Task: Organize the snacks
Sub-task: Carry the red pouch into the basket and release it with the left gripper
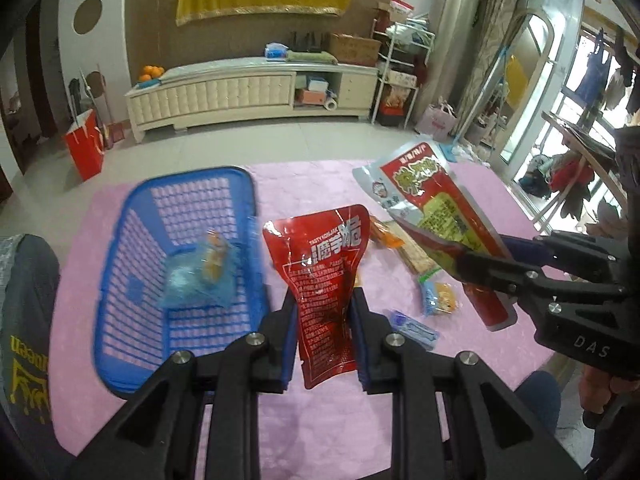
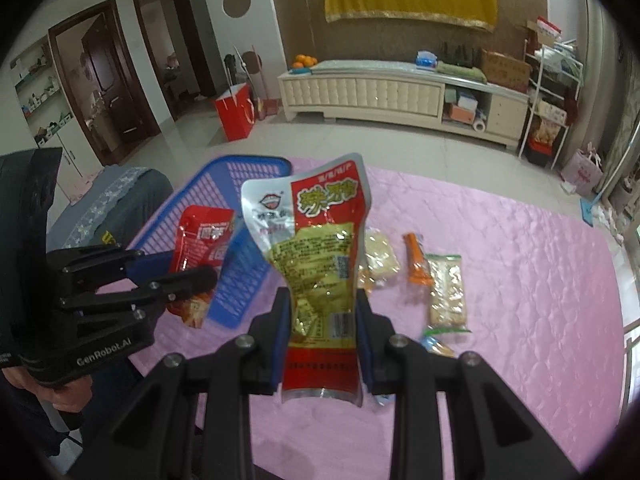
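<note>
My left gripper [image 1: 325,304] is shut on a red snack packet [image 1: 320,276], held upright above the pink table; the same gripper [image 2: 188,280] and red packet [image 2: 200,240] show at the left of the right wrist view. My right gripper [image 2: 322,304] is shut on a silver, red and yellow snack packet [image 2: 316,240], also lifted off the table; this right gripper [image 1: 476,260] and its packet [image 1: 432,208] appear at the right of the left wrist view. A blue basket [image 1: 132,216] sits at the left with a blue-wrapped snack [image 1: 200,276] inside.
Several small snacks lie on the pink tablecloth [image 2: 520,260]: an orange stick [image 2: 416,260], a pale cracker pack [image 2: 446,292], a yellowish pack [image 2: 380,260], a small blue packet [image 1: 414,328]. A chair back [image 1: 28,320] stands at the table's left edge.
</note>
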Action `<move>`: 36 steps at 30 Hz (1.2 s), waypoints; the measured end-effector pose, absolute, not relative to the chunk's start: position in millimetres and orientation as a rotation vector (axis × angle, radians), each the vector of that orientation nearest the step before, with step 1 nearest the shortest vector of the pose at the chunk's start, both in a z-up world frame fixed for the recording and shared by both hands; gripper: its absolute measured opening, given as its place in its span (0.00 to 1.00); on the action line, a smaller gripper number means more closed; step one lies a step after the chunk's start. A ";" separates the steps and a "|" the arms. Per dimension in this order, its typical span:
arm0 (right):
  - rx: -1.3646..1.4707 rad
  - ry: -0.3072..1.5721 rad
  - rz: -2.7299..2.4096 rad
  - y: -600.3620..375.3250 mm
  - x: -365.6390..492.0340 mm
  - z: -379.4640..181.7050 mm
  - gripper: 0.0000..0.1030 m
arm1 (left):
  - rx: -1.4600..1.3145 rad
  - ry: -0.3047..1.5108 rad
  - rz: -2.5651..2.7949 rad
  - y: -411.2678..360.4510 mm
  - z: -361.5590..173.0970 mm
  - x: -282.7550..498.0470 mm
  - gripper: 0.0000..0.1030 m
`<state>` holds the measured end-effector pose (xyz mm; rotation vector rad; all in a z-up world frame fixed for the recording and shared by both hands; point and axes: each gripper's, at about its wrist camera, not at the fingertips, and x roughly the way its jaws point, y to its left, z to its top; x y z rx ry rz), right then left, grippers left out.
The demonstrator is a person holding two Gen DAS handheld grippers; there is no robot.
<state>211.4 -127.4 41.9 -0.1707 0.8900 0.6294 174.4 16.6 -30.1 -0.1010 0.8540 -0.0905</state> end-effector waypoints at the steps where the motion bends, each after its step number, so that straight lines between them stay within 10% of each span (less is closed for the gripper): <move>1: -0.164 0.891 0.631 -122.3 211.4 43.5 0.33 | -0.095 0.853 -0.086 23.6 -28.1 173.1 0.21; 36: -0.115 0.951 0.643 11.2 258.9 9.8 0.34 | -0.042 0.972 -0.056 165.5 -47.8 259.3 0.22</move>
